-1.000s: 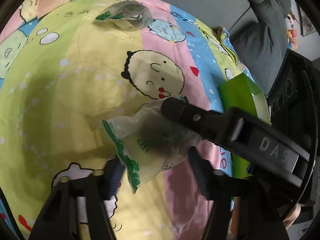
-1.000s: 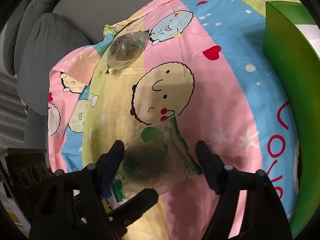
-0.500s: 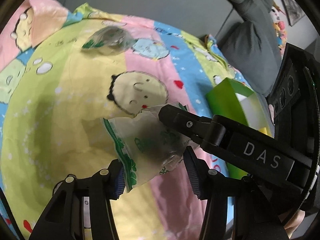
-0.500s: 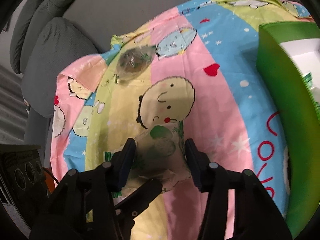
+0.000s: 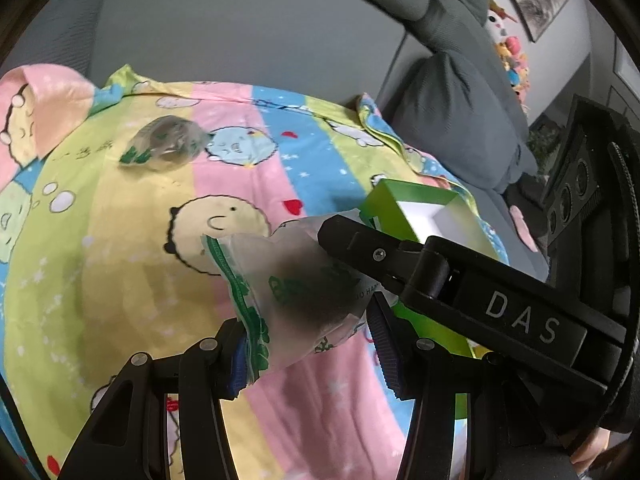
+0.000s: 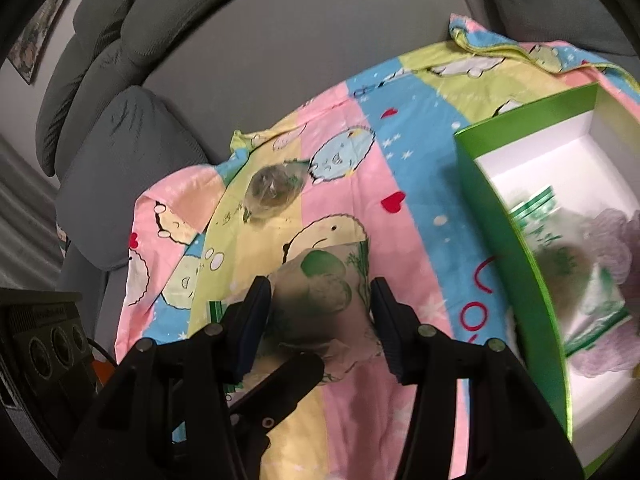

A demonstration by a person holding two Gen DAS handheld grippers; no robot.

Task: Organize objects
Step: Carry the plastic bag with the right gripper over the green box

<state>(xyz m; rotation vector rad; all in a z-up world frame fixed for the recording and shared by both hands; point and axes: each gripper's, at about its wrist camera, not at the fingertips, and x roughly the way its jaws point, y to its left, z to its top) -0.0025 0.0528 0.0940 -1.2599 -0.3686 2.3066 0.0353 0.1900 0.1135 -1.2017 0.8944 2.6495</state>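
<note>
Plastic bag (image 5: pixel 304 300) lifted off sheet (image 5: pixel 132 280); both tools clamped tighter.

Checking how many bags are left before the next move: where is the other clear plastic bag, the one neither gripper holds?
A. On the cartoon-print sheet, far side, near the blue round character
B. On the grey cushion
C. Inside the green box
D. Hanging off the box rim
A: the loose bag lies on the yellow stripe of the sheet beside the blue character, apart from the green box.
</note>
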